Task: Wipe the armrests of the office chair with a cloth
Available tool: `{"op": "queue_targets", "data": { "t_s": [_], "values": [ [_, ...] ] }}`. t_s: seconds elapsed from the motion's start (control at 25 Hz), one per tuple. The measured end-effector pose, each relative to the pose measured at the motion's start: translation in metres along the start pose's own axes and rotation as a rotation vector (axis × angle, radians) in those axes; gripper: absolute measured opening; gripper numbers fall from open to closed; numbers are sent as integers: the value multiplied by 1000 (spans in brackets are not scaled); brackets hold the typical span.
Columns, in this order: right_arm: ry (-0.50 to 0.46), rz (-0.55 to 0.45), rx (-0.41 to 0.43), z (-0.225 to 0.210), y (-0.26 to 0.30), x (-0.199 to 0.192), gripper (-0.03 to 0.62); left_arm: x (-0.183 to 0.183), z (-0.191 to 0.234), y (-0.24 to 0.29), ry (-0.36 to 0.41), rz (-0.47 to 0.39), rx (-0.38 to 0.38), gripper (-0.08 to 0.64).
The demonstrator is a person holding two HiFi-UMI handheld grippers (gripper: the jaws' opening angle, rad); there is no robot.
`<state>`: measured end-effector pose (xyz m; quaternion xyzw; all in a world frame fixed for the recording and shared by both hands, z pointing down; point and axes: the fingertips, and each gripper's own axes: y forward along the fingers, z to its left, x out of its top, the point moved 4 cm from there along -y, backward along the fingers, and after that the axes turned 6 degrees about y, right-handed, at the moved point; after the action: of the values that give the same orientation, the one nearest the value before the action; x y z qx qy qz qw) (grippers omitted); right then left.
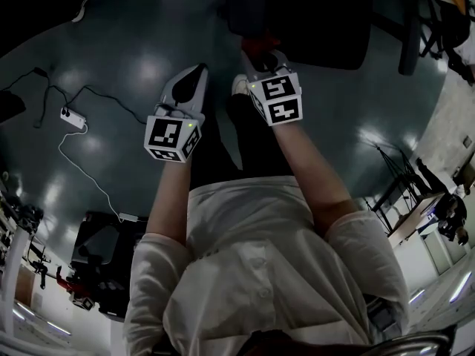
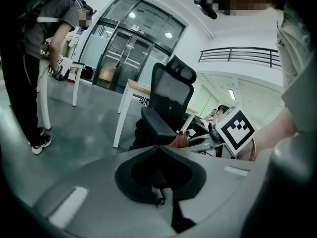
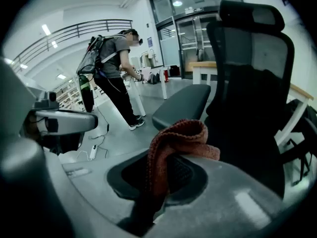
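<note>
The left gripper point(image 1: 197, 76) hung low beside the person's left leg with its jaws drawn together on nothing. It pointed toward the office chair point(image 1: 312, 13) but sat farther back from it than its partner.

To its right, the right gripper point(image 1: 264, 59) was clenched on the reddish-brown cloth point(image 1: 258, 47). A fold of the cloth bulged up and forward out of the jaws, and the rest hung down between them. This gripper was clearly the nearer one to the chair.

In the right gripper view, one padded armrest point(image 3: 184, 103) lay straight ahead of the cloth and a little to the left, close but apparently not yet touched. The pad's long axis ran away from the gripper, slanting toward the dark backrest point(image 3: 247, 78) on the right. A wipe would likely need the gripper to carry the cloth forward and down onto the pad's near end, then push along that line. The chair's other armrest could not be made out from here.
</note>
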<state>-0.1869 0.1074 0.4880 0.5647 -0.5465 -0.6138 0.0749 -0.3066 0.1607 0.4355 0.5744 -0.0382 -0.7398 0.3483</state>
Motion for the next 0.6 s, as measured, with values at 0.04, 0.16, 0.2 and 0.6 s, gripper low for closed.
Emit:
{"op": "queue_targets", "data": {
  "t_s": [0.04, 0.16, 0.2, 0.6],
  "values": [
    [45, 0, -15, 1, 2, 1, 51, 0, 6, -3, -4, 5, -6, 17],
    [162, 4, -55, 10, 8, 4, 51, 5, 23, -12, -2, 20, -43, 17],
    [187, 7, -74, 13, 12, 6, 51, 8, 30, -14, 1, 23, -56, 17],
    [447, -53, -238, 46, 50, 33, 51, 17, 83, -29, 52, 66, -233, 17]
  ]
}}
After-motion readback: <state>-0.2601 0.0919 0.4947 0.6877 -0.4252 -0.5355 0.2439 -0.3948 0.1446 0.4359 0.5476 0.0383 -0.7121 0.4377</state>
